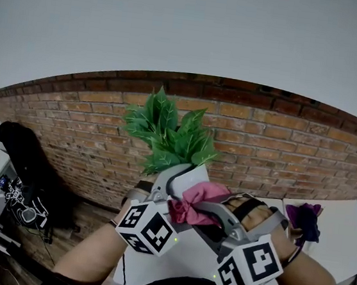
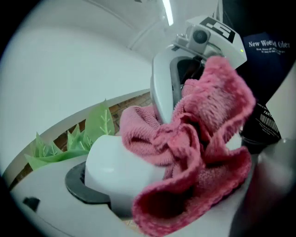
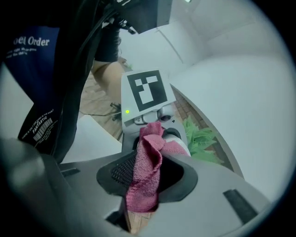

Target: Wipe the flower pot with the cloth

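In the head view the white flower pot shows only as a sliver. The left gripper around it and the pink cloth bunched against it cover the rest. In the left gripper view the cloth drapes over the pot's right side and hides the jaw there. The purple thing just beyond the right gripper is half covered, too small to name.

Cloth nubbly terry weave; flower pot smooth, likely plastic; brick wall rough, matt
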`<state>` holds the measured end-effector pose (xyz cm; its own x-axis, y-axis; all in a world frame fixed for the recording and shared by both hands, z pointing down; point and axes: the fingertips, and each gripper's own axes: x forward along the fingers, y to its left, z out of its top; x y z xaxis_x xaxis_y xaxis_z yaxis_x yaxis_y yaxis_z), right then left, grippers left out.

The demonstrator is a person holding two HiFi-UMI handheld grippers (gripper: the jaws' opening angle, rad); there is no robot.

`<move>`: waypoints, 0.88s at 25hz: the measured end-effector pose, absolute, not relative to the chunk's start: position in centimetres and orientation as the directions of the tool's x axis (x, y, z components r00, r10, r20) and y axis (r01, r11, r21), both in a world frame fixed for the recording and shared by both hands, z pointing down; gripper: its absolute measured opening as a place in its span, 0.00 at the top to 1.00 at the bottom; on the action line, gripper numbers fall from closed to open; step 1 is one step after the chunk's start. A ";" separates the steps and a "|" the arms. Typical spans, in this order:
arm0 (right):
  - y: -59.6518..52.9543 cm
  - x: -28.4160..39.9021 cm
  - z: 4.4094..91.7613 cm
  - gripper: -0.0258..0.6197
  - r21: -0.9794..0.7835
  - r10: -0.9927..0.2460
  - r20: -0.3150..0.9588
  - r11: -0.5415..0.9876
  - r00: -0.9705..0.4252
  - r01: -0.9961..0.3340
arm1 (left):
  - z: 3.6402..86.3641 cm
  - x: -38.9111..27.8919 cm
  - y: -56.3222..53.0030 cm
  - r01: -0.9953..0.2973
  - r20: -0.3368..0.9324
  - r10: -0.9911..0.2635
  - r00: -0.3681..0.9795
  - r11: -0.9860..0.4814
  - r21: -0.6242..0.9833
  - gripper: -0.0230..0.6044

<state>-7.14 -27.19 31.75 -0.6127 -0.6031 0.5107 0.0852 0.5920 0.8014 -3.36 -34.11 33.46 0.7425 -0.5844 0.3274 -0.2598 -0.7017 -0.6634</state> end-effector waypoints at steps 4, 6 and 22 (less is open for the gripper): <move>-27.4 -6.2 28.9 0.78 0.681 -0.516 0.408 0.721 -0.753 -0.125 | 32.0 -3.3 -33.1 -0.265 0.272 -0.532 0.802 -0.724 -0.637 0.05; -27.6 -5.7 27.1 0.78 0.593 -0.464 0.310 0.777 -0.830 -0.212 | 31.3 -2.9 -32.1 -0.255 0.243 -0.490 0.837 -0.742 -0.620 0.06; -30.4 0.1 21.3 0.78 -0.150 -0.320 -0.159 0.943 -0.934 -0.298 | 24.6 -2.7 -27.3 -0.196 -0.134 -0.162 0.978 -0.933 -0.303 0.06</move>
